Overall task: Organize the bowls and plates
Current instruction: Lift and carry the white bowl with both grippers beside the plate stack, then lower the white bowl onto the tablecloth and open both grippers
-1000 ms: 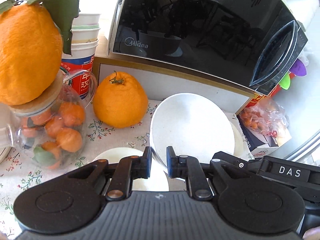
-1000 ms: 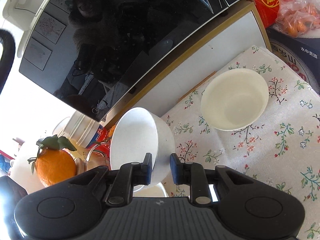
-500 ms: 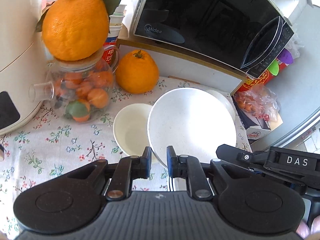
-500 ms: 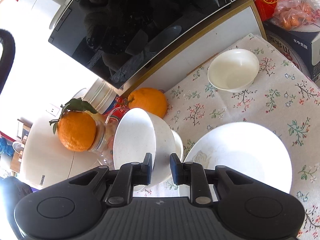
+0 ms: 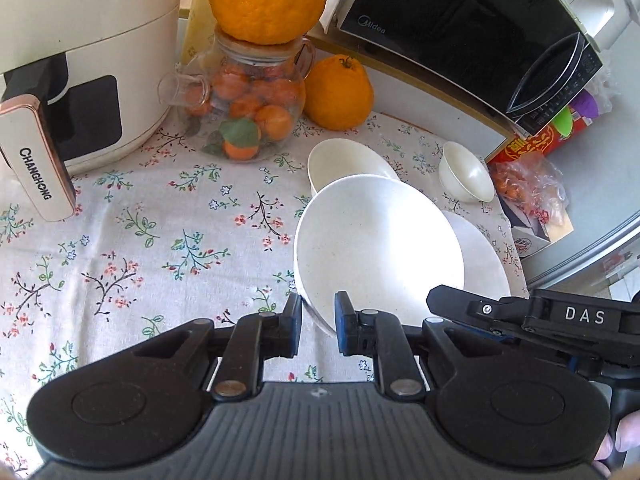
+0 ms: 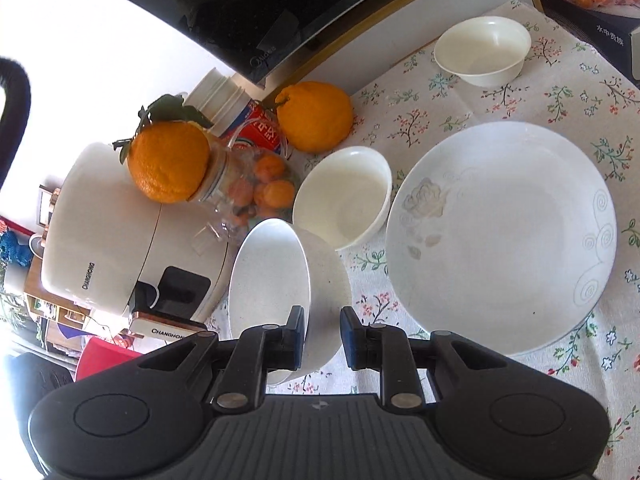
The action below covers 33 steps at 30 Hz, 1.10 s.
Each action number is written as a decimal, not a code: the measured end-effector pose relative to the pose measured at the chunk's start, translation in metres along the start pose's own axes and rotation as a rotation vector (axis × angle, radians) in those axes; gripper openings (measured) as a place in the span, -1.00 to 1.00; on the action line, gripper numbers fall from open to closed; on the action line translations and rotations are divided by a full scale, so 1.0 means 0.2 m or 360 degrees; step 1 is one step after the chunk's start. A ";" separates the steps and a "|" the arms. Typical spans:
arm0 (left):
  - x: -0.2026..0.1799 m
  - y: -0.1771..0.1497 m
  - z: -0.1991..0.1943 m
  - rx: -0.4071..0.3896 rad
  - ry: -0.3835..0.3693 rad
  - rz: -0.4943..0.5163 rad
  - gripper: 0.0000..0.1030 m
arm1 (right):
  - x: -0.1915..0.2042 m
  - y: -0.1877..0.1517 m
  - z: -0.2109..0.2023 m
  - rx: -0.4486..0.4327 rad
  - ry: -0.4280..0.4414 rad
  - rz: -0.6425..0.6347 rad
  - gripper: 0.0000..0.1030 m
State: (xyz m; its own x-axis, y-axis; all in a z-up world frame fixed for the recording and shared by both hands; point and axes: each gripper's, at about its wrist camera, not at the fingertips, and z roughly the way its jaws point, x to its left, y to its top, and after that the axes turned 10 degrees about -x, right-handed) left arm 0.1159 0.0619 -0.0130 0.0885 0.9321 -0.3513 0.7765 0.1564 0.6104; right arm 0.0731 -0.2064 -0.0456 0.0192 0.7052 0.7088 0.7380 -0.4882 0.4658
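White bowls (image 5: pixel 376 248) clamped, both grippers angled downward

Left gripper (image 5: pixel 317 330) and right gripper (image 6: pixel 322 338), fingers nearly closed.

You see speckled white bowl (image 6: pixel 276 280) tilted, lower centre of right wrist view. Plain bowl (image 6: pixel 344 196) upright just above it. Rose-patterned plate (image 6: pixel 500 236) flat at right. Small bowl (image 6: pixel 482 50) upright, upper right.

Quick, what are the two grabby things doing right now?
Left gripper: closed on the rim of a white plate.
Right gripper: closed on the rim of a white bowl.
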 end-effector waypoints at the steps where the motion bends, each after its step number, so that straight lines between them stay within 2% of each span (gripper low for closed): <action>1: 0.01 -0.01 -0.01 0.0003 0.0009 0.0010 -0.71 | 0.00 -0.02 0.01 0.0015 0.0004 0.0003 -0.64; 14: 0.21 -0.10 0.02 0.0233 0.0041 -0.0010 -0.69 | 0.03 -0.23 0.19 0.0225 -0.0052 -0.0033 -0.63; 30: 0.26 -0.14 0.03 0.0306 0.0088 0.0040 -0.70 | 0.03 -0.34 0.31 0.0317 -0.0095 -0.0105 -0.61; 33: 0.25 -0.13 0.03 0.0294 0.0074 0.0040 -0.56 | 0.03 -0.34 0.32 0.0314 -0.0086 -0.0108 -0.58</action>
State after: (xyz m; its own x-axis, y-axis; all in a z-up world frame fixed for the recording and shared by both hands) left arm 0.1030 0.1021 -0.0504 0.0837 0.9496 -0.3021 0.8762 0.0742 0.4761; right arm 0.0653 -0.1367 -0.1072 -0.0032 0.7622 0.6473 0.8566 -0.3320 0.3950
